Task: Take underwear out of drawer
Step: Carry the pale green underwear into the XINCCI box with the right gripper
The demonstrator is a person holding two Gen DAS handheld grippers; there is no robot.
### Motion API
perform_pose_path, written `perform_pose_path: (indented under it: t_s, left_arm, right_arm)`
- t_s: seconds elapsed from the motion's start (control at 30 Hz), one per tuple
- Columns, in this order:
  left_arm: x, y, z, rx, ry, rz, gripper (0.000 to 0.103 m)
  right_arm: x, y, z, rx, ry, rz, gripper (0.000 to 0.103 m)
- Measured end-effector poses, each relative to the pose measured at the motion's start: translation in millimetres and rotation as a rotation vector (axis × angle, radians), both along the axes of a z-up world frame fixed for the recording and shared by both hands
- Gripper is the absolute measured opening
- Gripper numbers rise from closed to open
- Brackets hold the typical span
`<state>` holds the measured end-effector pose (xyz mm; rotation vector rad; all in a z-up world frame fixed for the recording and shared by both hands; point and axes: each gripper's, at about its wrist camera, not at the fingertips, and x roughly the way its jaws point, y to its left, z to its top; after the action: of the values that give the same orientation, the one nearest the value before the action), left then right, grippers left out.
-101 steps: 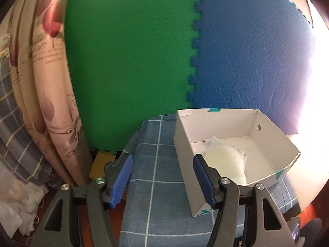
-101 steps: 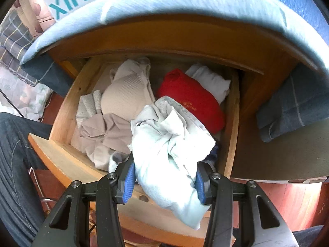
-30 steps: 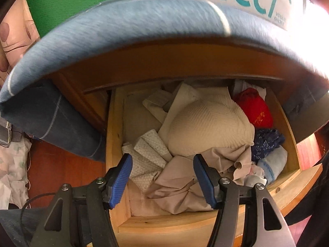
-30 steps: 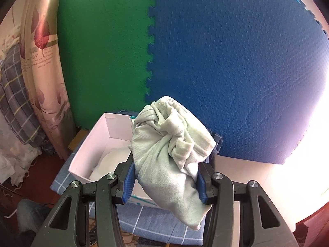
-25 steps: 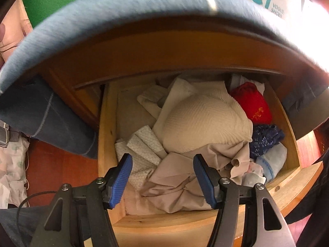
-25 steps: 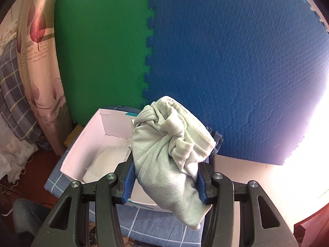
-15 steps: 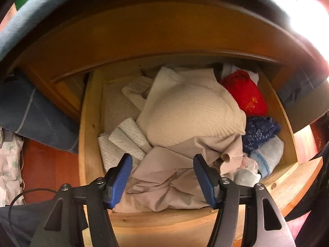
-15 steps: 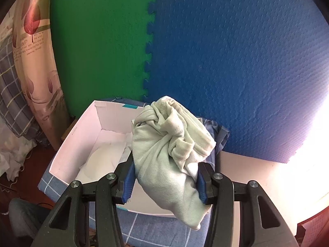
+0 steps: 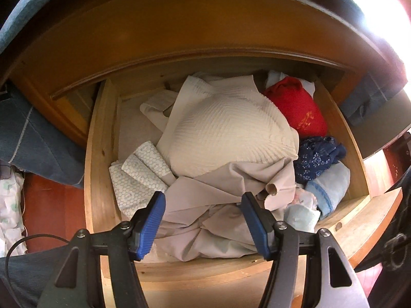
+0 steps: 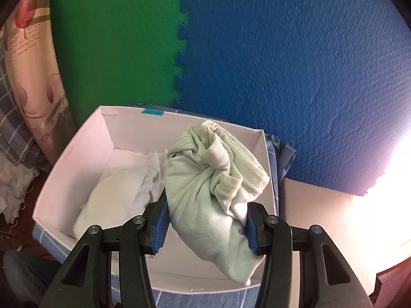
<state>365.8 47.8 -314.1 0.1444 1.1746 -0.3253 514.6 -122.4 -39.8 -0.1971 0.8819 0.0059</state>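
Observation:
In the left wrist view an open wooden drawer [image 9: 99,154] holds a heap of clothes: a cream quilted piece [image 9: 226,133], a beige garment [image 9: 218,205], a red item [image 9: 298,107], a dark blue patterned one [image 9: 316,156] and light blue ones [image 9: 331,184]. My left gripper [image 9: 203,213] is open and empty, just above the beige garment. In the right wrist view my right gripper [image 10: 206,220] is shut on pale green underwear [image 10: 213,184] and holds it over a white cardboard box [image 10: 77,154] with white clothing [image 10: 113,192] inside.
White patterned folded cloths [image 9: 136,177] lie at the drawer's left. The desk edge [image 9: 179,30] overhangs the drawer. The box sits on a blue checked cloth [image 10: 51,241], against green [image 10: 115,38] and blue foam mats [image 10: 295,64]. A curtain [image 10: 30,64] hangs left.
My left gripper has moved closer to the drawer, down toward the beige garment. My right gripper has carried the green underwear nearer, over the white box.

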Motion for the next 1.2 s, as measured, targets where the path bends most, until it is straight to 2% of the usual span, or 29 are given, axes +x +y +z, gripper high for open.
perform_pose_path:
  t_s: [0.67, 1.0, 1.1, 1.2]
  left_arm:
    - [0.3, -1.2, -3.7, -0.009, 0.024, 0.012, 0.063]
    - [3.5, 19.5, -1.6, -0.125, 0.069, 0.059, 0.063]
    - [2.3, 17.8, -1.5, -0.174, 0.090, 0.035, 0.063]
    - [-1.7, 8.3, 0.0, -0.187, 0.089, -0.020, 0.063]
  right_arm:
    - [17.6, -7.5, -41.4, 0.006, 0.062, -0.022, 0.046]
    - [25.8, -14.2, -60.4, 0.019, 0.106, -0.044, 0.047]
    - [28.6, -15.9, -66.1, 0.034, 0.126, -0.047, 0.047]
    - [29.2, -18.3, -71.2, 0.046, 0.132, -0.050, 0.047]
